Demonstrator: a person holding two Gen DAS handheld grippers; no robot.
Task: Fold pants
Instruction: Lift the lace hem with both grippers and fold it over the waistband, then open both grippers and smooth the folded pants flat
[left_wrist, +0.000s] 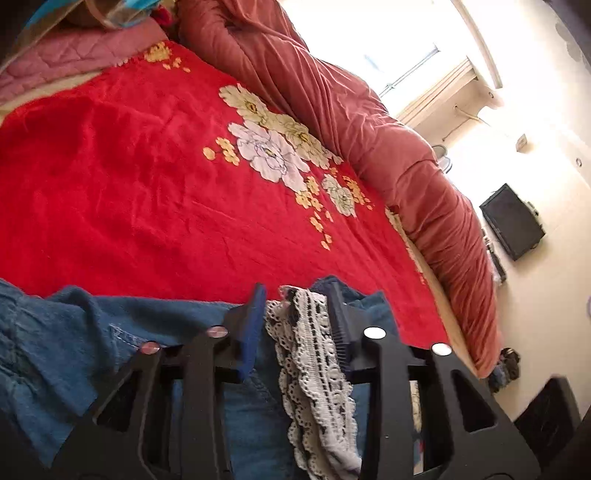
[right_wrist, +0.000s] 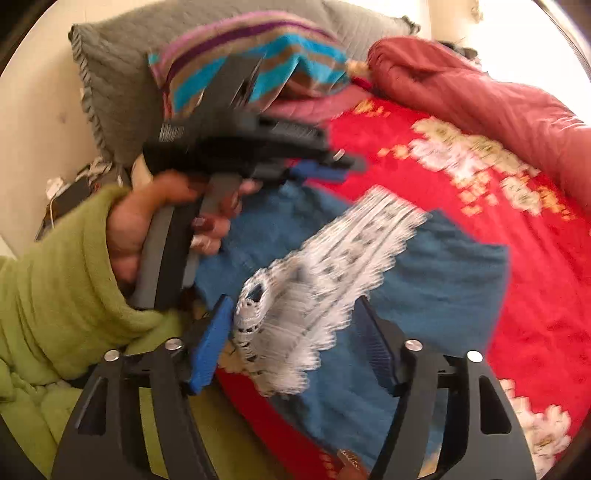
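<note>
Blue denim pants (left_wrist: 122, 332) with a white lace trim (left_wrist: 314, 354) lie on a red flowered bedspread (left_wrist: 129, 184). My left gripper (left_wrist: 297, 295) has the lace and denim between its blue pads, jaws narrowed on the cloth. In the right wrist view the pants (right_wrist: 443, 273) and the lace trim (right_wrist: 332, 280) are blurred. My right gripper (right_wrist: 295, 306) stands wide, with lace lying between its fingers. The left gripper (right_wrist: 332, 162) shows above in a hand, closed on the denim edge.
A rolled dark-red quilt (left_wrist: 369, 122) runs along the bed's far side. Pillows (right_wrist: 229, 55) and a striped cloth are at the head. A green sleeve (right_wrist: 66, 266) holds the left tool. A dark TV (left_wrist: 511, 221) hangs on the wall.
</note>
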